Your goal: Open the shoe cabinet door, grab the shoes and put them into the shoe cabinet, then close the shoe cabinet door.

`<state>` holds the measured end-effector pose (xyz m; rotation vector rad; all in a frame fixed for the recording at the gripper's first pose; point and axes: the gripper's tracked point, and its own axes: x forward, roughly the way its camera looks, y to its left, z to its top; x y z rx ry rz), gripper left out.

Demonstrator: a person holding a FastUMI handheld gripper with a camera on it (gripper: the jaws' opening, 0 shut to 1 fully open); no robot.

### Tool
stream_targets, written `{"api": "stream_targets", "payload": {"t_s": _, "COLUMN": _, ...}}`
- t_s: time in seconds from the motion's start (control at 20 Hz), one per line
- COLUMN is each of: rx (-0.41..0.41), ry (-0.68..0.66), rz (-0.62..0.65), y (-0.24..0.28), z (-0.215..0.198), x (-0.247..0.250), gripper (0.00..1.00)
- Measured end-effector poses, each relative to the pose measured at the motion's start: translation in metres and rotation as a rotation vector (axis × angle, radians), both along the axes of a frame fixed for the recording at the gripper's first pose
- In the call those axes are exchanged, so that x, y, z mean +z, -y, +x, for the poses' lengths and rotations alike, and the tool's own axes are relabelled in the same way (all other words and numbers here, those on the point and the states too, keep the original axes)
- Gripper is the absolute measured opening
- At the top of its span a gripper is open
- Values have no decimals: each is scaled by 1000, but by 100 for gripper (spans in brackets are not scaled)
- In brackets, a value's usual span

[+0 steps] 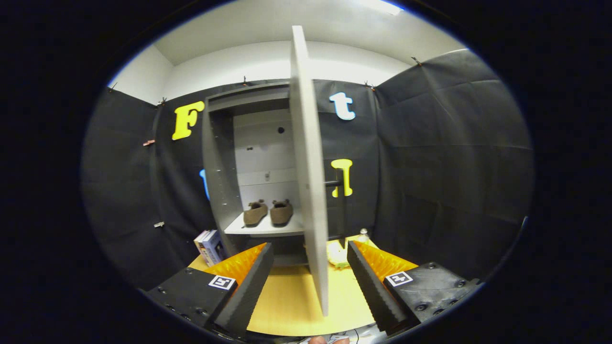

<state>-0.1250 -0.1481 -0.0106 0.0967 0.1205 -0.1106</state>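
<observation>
And here's the shoe cabinet (224,157) standing open, with the pair of brown shoes (267,212) already sitting side by side on the shelf (248,228) inside — heels toward us, toes pointing to the back panel. So by the look of it the loading is done and what remains is the door.

The door (308,167) hangs edge-on, swung right out toward the camera, its lower corner reaching down between the two fingers. The gripper (308,282) is spread wide — one finger on each side of that door edge, neither one touching it, nothing held.

Now, how will that door handle? It looks like a flat, rigid board panel, smooth-faced, probably light enough on its hinges to swing with a gentle push. A pinch on the bare edge would likely slip, since the faces are slick and there's no lip. The better hold is the dark bar handle (337,205) on the door's far face, to the right of the panel, running vertically with a short stub joining it to the board. It's thin and stiff, so the fingers should close on it squarely. Alternatively, a flat push on the outer face would do it without any grip at all.

A few books (210,246) stand by the cabinet's foot on the yellow floor mat (291,306), clear of the door's swing
</observation>
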Motion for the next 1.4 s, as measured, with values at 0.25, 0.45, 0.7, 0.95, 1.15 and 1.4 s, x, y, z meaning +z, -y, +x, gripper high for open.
{"api": "stream_targets", "payload": {"t_s": 0.25, "rx": -114, "ry": -1, "rz": 11, "y": 72, "z": 26, "x": 0, "gripper": 98}}
{"api": "stream_targets", "payload": {"t_s": 0.45, "rx": -124, "ry": -11, "rz": -13, "y": 89, "z": 58, "x": -1, "gripper": 98}}
{"api": "stream_targets", "payload": {"t_s": 0.7, "rx": -114, "ry": -12, "rz": 6, "y": 80, "z": 67, "x": -3, "gripper": 98}}
{"api": "stream_targets", "payload": {"t_s": 0.95, "rx": -89, "ry": -29, "rz": 13, "y": 55, "z": 60, "x": -4, "gripper": 97}}
{"api": "stream_targets", "payload": {"t_s": 1.15, "rx": -40, "ry": -29, "rz": 26, "y": 20, "z": 60, "x": -5, "gripper": 97}}
{"api": "stream_targets", "payload": {"t_s": 1.4, "rx": 4, "ry": -25, "rz": 69, "y": -29, "z": 66, "x": -9, "gripper": 97}}
